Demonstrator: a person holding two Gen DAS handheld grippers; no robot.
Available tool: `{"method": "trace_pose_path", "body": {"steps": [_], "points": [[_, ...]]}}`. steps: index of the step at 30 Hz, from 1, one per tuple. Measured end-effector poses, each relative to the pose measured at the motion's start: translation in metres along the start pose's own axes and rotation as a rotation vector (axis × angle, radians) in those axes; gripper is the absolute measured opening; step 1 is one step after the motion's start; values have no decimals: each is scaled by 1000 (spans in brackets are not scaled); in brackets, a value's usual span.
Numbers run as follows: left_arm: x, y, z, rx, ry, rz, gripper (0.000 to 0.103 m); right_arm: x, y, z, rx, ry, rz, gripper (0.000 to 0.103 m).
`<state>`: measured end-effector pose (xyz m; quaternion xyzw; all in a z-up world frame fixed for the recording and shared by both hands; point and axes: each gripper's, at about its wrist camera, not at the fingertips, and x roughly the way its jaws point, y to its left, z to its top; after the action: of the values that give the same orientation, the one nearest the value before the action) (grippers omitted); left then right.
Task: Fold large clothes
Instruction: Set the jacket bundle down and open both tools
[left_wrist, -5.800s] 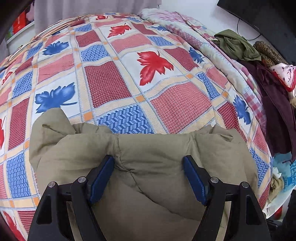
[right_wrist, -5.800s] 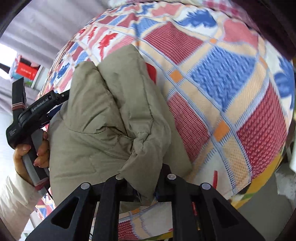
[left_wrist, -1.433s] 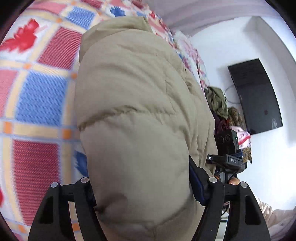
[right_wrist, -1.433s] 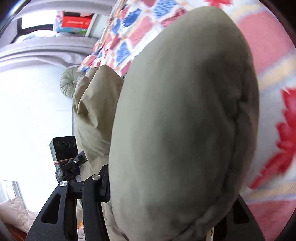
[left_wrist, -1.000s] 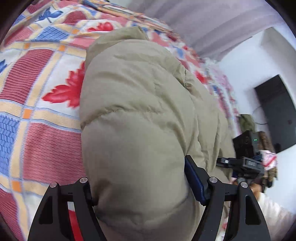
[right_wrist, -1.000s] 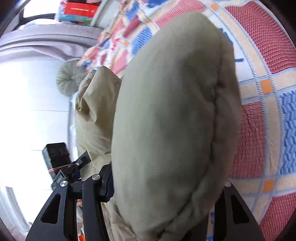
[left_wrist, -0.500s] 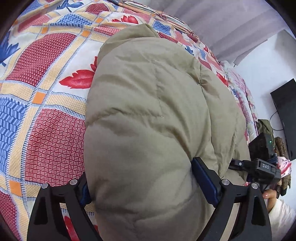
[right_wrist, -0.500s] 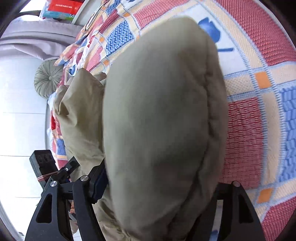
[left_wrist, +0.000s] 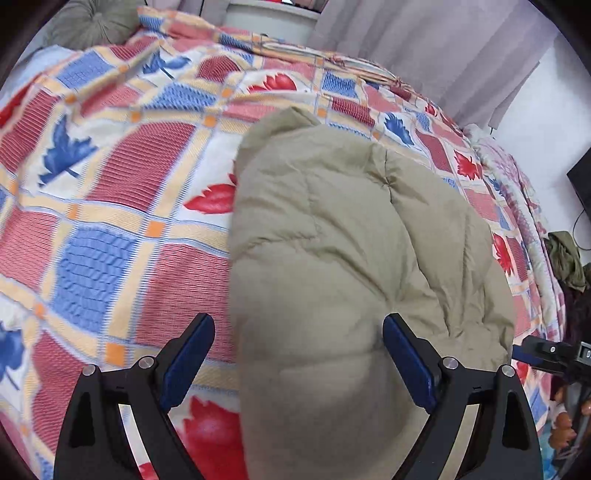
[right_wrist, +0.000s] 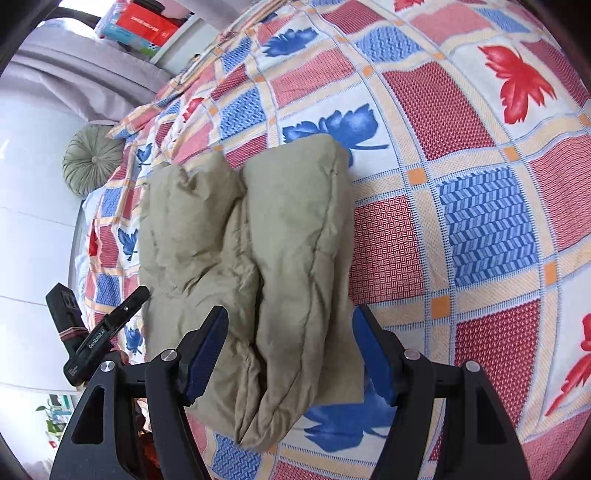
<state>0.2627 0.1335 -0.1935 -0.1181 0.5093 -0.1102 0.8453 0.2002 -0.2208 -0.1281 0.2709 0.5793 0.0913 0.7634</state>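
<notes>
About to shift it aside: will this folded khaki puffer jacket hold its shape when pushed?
Probably not firmly: the khaki puffer jacket looks puffy and soft, so it may spring open. Likely light for its bulk. It may drag on the textured bedspread.

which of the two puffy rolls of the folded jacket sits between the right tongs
The longer roll nearest the blue leaf; the right tongs straddle it, open, while the crumpled roll lies outside.

place: home bedroom | evidence: bed (left_wrist: 110, 192) with leaf-patterned quilt filling frame | curtains (left_wrist: 443, 48) upper right | round cushion (right_wrist: 92, 162) upper left
</notes>
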Motion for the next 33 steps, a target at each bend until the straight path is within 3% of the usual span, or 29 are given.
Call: {"method": "trace_pose_path", "body": {"steps": [2,5,6,10,15,20,33], "points": [[-15,5,-7,4,-10,18,93,-8,9,-12,-24,-13,4,72],[-25,6,-19,13,10,34,93,-18,27,-30,-95,-42,-24,46],[-23,5,-27,20,30,45,93,-17,36,-37,-125,-47,-34,43],[-16,0,-48,15,58,67,93,-5,55,-62,-219,-19,-66,37],[-6,-8,-62,28,58,115,94,36,39,-76,-241,39,-216,29],[-1,-13,-68,42,76,113,94,57,7,-76,-130,72,-186,27],[-14,-18,-66,-12,131,156,94,22,18,-79,-101,99,-167,31]]}}
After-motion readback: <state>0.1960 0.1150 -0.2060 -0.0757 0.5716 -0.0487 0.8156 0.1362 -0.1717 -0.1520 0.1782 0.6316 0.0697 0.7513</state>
